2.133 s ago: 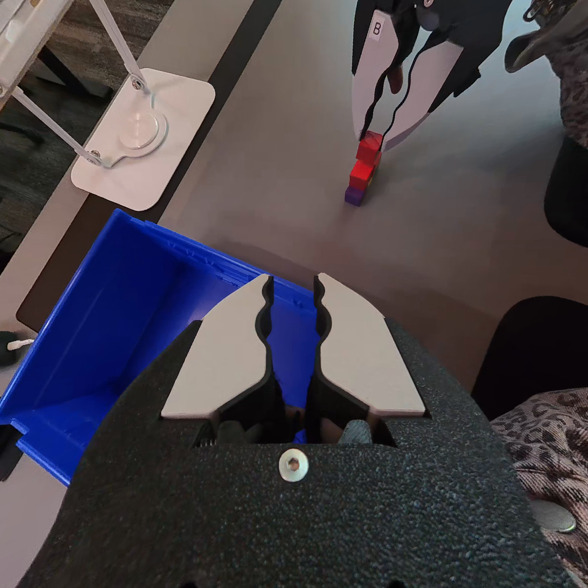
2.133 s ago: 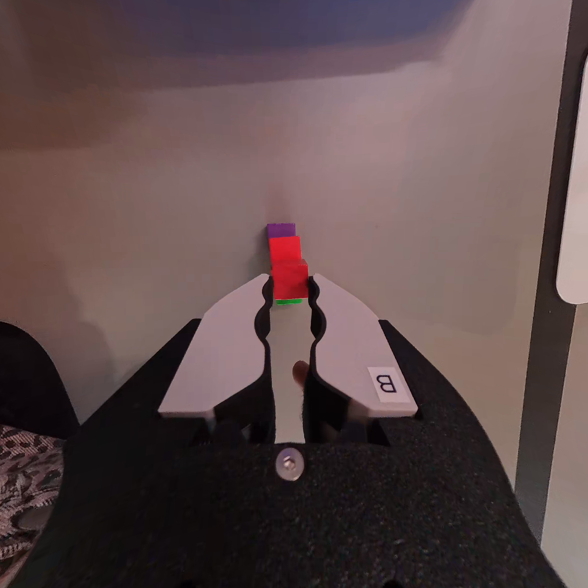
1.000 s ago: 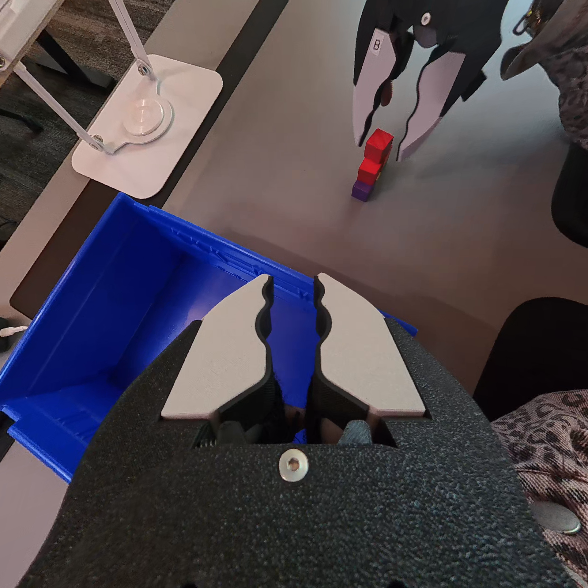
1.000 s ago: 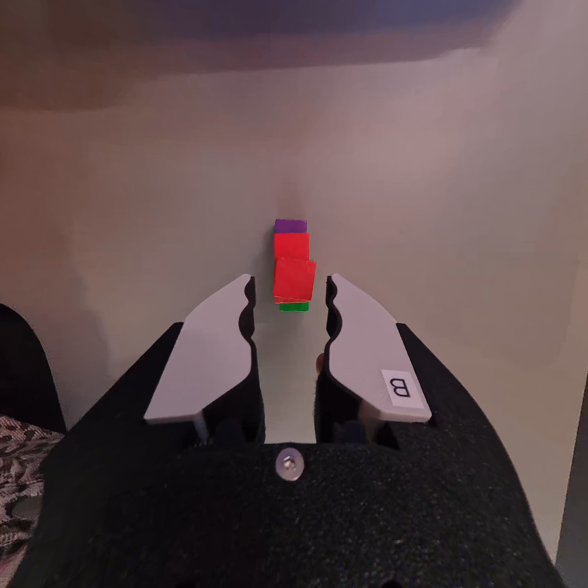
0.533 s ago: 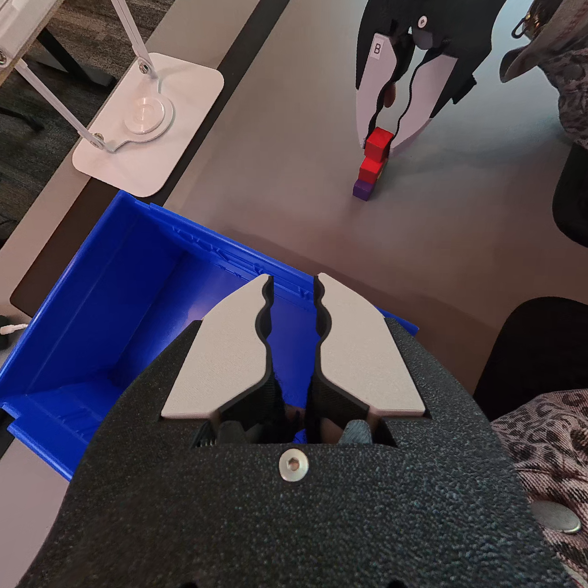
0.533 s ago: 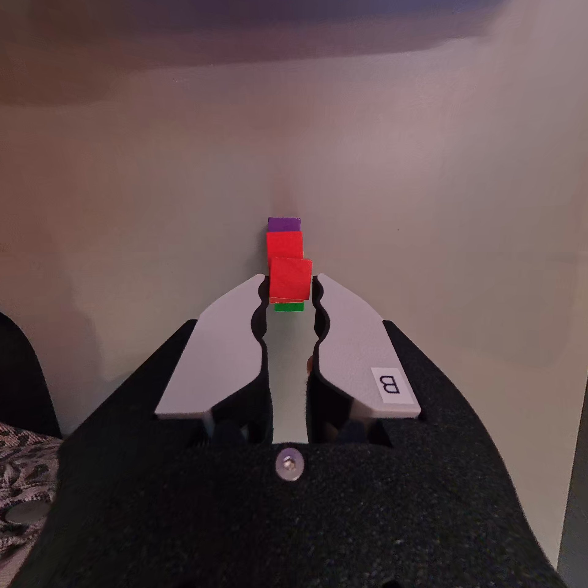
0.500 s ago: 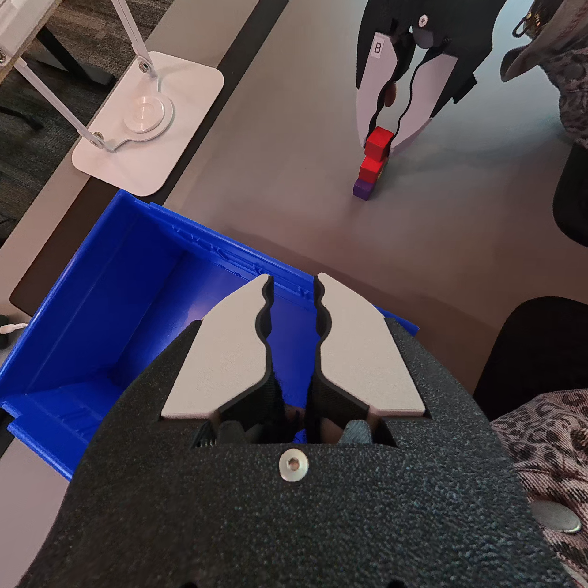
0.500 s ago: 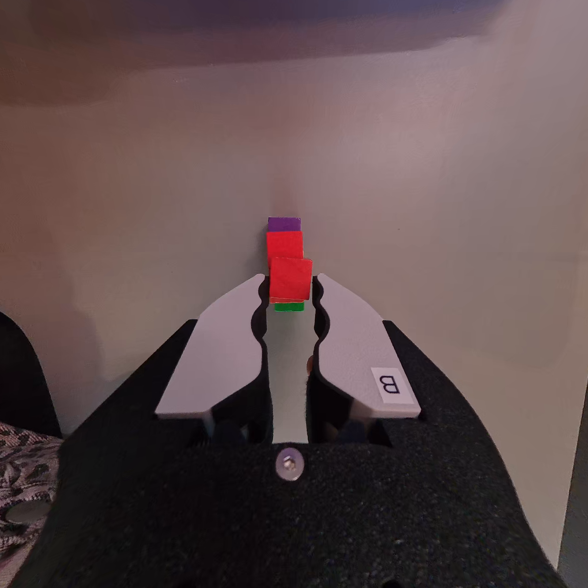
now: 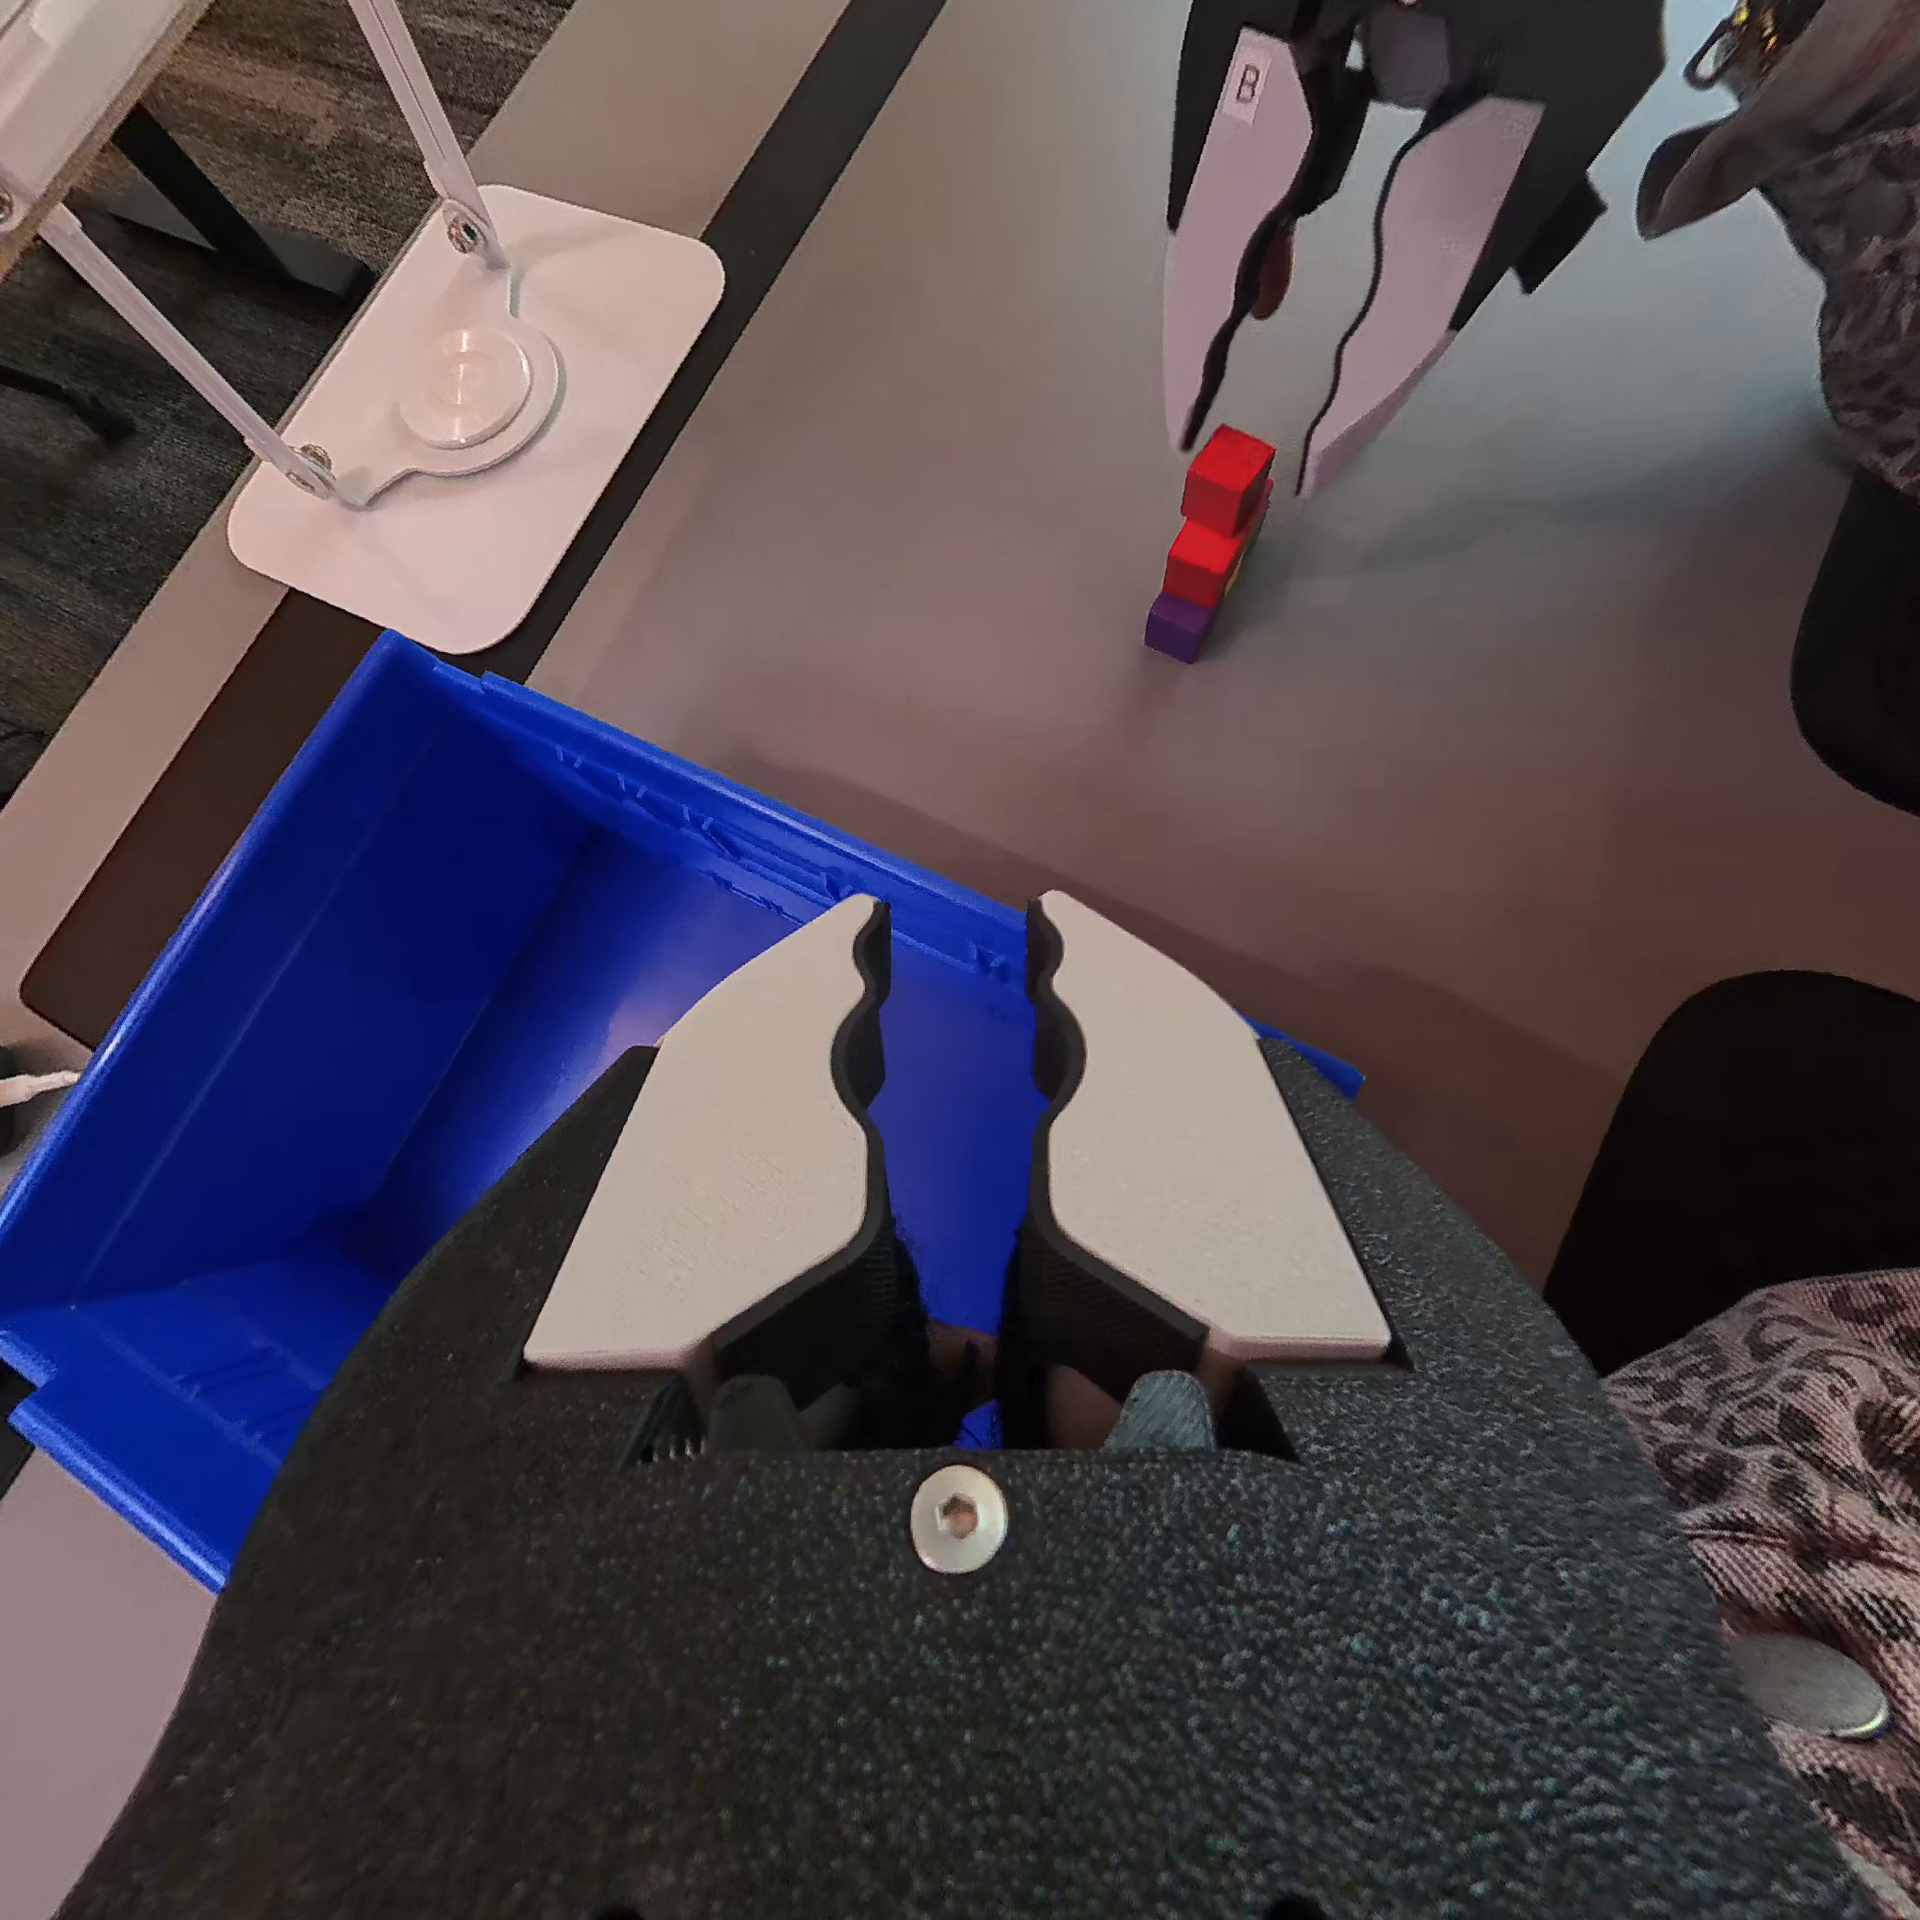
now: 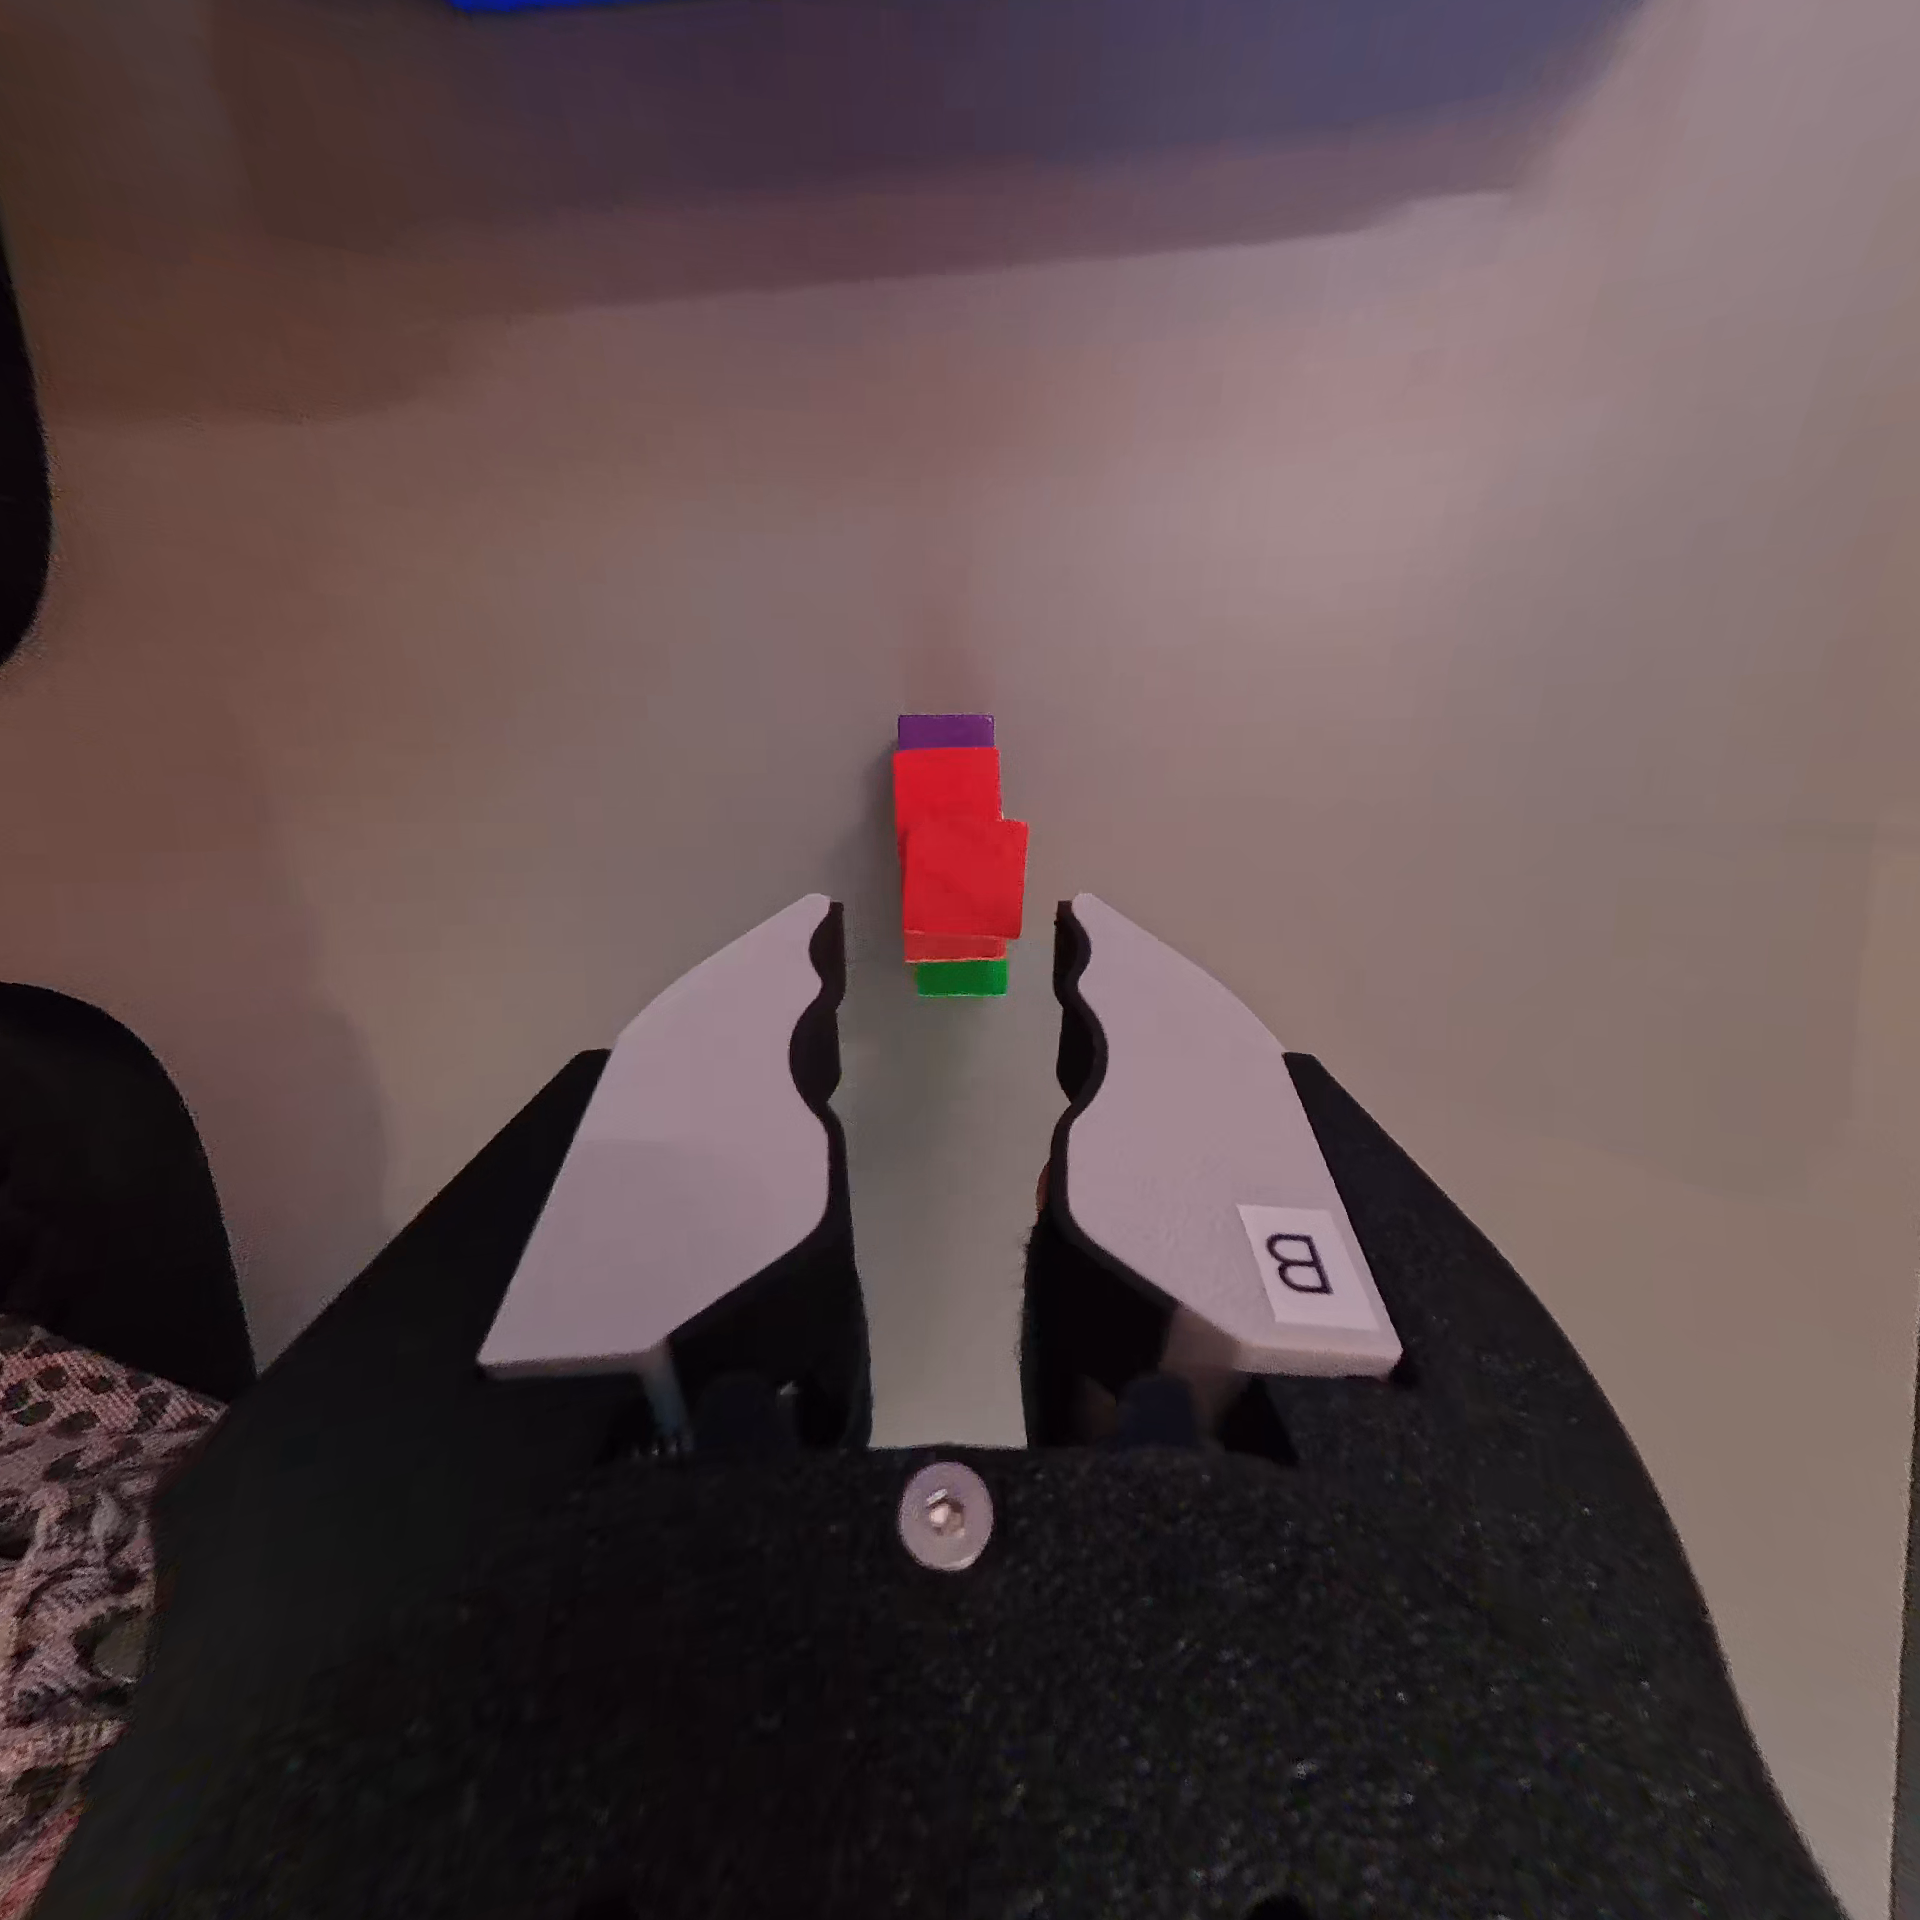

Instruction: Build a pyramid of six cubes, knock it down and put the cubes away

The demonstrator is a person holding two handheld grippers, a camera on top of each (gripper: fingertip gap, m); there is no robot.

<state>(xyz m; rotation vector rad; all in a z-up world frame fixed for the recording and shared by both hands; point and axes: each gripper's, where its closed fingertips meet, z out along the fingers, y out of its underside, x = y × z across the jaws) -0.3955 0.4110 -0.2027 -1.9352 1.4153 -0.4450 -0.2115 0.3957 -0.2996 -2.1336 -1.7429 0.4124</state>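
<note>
The cubes stand as a small pyramid seen edge-on on the grey table (image 9: pixel 935 436). In the right wrist view a top red cube (image 10: pixel 964 878) sits over a second red cube (image 10: pixel 945 790), with a purple cube (image 10: pixel 945 730) beyond and an orange edge (image 10: pixel 956 945) and a green cube (image 10: pixel 961 978) nearer. My right gripper (image 10: pixel 951 914) is open, its fingers either side of the top red cube and clear of it. The left wrist view shows the stack (image 9: pixel 1203 561) and the right gripper (image 9: pixel 1252 457) above it. My left gripper (image 9: pixel 956 914) is narrowly open and empty over the blue bin (image 9: pixel 312 987).
A white lamp base (image 9: pixel 468 416) stands on the table's left side beyond a dark seam. A black chair (image 9: pixel 1766 1143) and a person's patterned clothing (image 9: pixel 1818 1455) are at the right. The bin looks empty where visible. My hands' fingertips stand some 20 centimeters from each other.
My right gripper, closed around the top red cube half a second ago, has opened and drawn back a little. The cube stays on the stack. My left gripper has hardly moved.
</note>
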